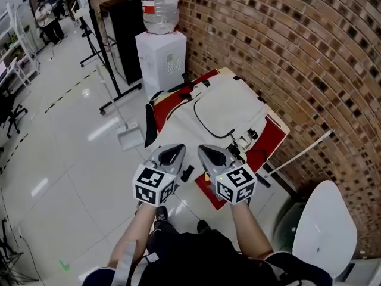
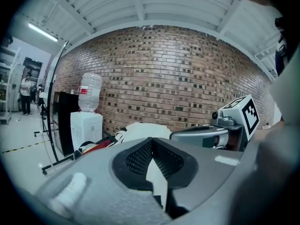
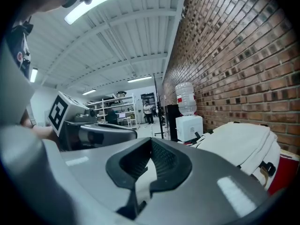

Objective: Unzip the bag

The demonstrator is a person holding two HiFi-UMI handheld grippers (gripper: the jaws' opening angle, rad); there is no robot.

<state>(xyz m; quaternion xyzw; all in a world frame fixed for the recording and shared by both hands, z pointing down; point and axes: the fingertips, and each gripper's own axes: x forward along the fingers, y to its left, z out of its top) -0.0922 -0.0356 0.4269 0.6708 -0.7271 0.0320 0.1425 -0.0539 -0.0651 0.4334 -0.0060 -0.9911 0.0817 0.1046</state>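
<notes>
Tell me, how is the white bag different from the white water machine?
The backpack lies flat on the red-topped table; the water dispenser stands upright on the floor. The backpack has black straps and a black zip; the water dispenser is a box carrying a clear bottle. Both are white and sit by the brick wall.

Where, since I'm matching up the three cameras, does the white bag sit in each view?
Head view: white bag upper centre, lying flat beside the brick wall.
Left gripper view: white bag low, just left of centre.
Right gripper view: white bag at the right, below mid-height, under the brick wall.
Shared landmark: the water dispenser, past the bag's far end, to its left in both gripper views.
</notes>
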